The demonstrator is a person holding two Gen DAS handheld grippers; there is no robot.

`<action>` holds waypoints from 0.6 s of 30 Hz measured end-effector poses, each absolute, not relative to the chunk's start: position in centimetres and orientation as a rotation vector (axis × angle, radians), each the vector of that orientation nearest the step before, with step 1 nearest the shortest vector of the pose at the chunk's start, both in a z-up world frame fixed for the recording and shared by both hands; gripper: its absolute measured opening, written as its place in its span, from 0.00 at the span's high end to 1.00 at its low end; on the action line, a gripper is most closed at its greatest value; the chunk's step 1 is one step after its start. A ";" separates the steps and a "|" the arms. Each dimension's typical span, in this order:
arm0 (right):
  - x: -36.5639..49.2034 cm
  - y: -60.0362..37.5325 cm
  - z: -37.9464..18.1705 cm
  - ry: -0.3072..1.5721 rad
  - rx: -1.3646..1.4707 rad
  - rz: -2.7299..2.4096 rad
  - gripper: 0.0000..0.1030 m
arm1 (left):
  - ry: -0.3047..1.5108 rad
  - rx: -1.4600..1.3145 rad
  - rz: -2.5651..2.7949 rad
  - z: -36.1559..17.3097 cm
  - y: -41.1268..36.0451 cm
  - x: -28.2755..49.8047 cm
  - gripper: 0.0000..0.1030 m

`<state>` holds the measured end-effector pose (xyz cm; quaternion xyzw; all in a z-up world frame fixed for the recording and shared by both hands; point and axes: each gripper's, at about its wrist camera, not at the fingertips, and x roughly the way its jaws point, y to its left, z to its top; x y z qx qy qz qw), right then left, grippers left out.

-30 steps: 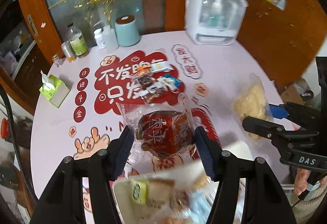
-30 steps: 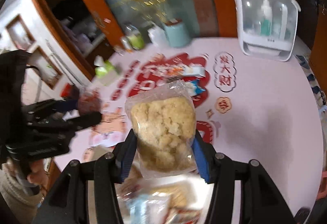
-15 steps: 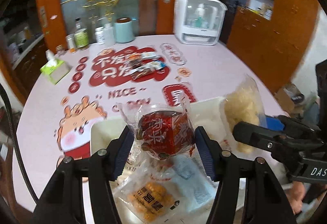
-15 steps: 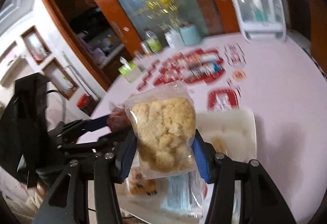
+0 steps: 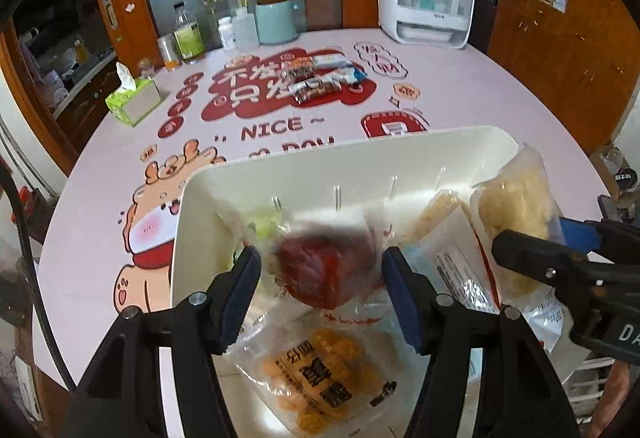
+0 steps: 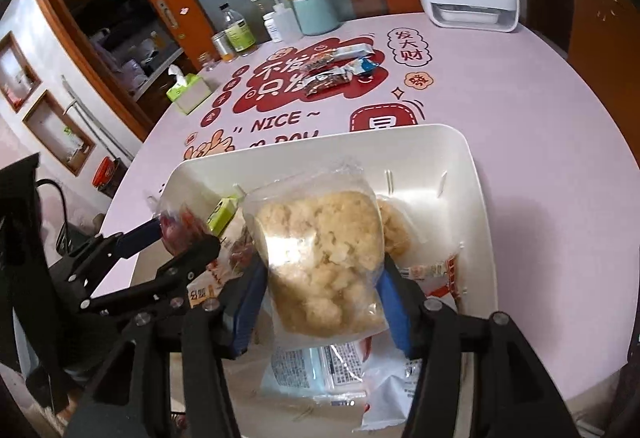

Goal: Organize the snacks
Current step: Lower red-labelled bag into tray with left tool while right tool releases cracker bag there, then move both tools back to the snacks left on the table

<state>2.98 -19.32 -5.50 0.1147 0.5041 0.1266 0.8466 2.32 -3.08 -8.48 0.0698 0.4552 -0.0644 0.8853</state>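
Observation:
My left gripper [image 5: 322, 280] is over the white bin [image 5: 348, 154]. The red snack packet [image 5: 326, 272] sits blurred between its jaws, which stand slightly wider than the packet; it looks to be slipping free. My right gripper [image 6: 320, 284] is shut on a clear bag of pale puffed snack [image 6: 320, 254], held above the bin [image 6: 476, 174]. The bin holds several packets, among them an orange-filled one [image 5: 316, 370] and a white printed one [image 6: 316, 366]. The right gripper also shows in the left wrist view [image 5: 560, 262], the left one in the right wrist view [image 6: 176, 238].
More snack packets [image 5: 320, 78] lie on the pink table's red print further back. A green tissue box [image 5: 134, 102], bottles [image 5: 188, 34], a teal canister [image 5: 276, 18] and a white appliance [image 5: 428, 14] stand along the far edge.
Both grippers have come down over the white bin. The left jaws have spread a little and the red packet is blurred, dropping from them. The right still holds the puffed snack bag.

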 end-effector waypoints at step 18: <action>2.4 -18.0 -2.8 0.904 0.146 0.227 0.43 | 0.855 0.009 -0.089 -7.1 -0.8 2.6 0.07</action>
